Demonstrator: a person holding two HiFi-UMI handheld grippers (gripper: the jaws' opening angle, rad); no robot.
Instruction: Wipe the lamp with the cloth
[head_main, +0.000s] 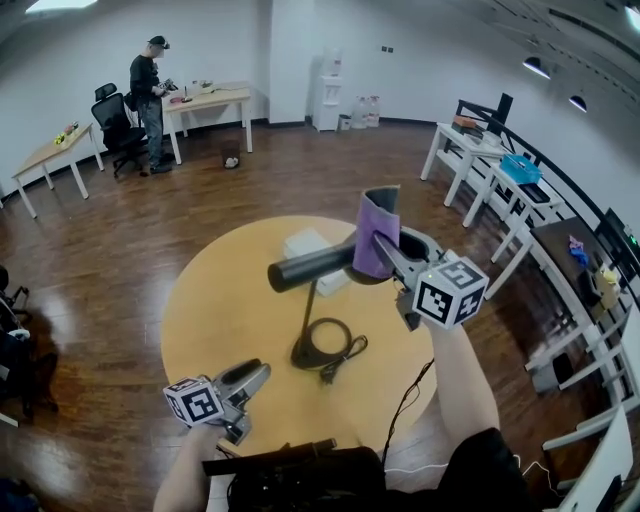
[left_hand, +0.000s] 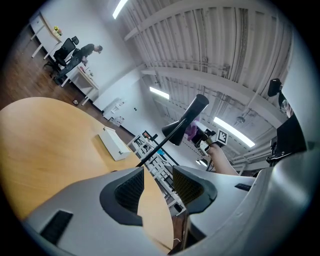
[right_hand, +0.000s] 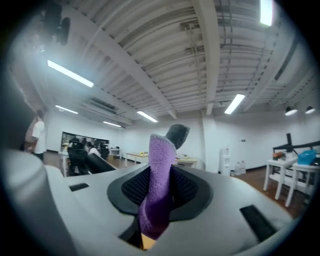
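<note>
Head view: right gripper fingers clamped on cloth at 3 o'clock end of lamp. Left gripper, 7 o'clock of base, fingers apart, empty. Unbraced lamp may tip.

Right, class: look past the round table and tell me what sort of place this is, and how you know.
Most likely an open-plan office or lab: white desks along the walls, a black office chair, a water dispenser by the far wall, and strip lights overhead.
</note>
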